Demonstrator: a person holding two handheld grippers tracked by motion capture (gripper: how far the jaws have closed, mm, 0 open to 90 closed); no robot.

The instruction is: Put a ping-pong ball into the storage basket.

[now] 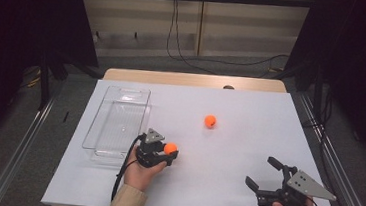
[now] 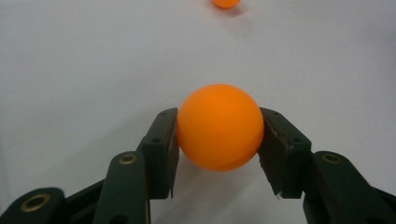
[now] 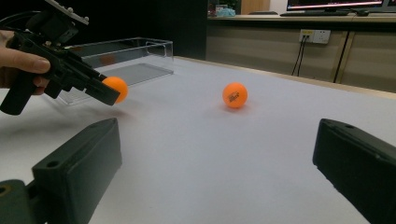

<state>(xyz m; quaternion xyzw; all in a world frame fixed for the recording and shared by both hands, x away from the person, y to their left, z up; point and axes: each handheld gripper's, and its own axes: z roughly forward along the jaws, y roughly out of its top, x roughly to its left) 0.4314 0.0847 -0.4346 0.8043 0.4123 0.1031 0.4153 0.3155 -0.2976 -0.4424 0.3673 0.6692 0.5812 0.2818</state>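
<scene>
My left gripper [image 1: 169,151] is shut on an orange ball [image 2: 219,126], its two black pads pressing the ball's sides just above the white table top. From the right gripper view the same held ball [image 3: 116,88] shows at the tip of the left gripper [image 3: 109,93]. A second orange ball [image 1: 210,120] lies free on the table's middle, also seen as the loose ball [image 3: 235,95] ahead of my right gripper. My right gripper [image 1: 262,172] rests near the front right of the table with its jaws wide open and nothing between them.
A clear plastic bin [image 1: 117,122] stands at the table's left, just behind the left gripper, with nothing inside it. The white table top [image 1: 248,139] ends close in front of both hands. Cables run along the floor beyond the far edge.
</scene>
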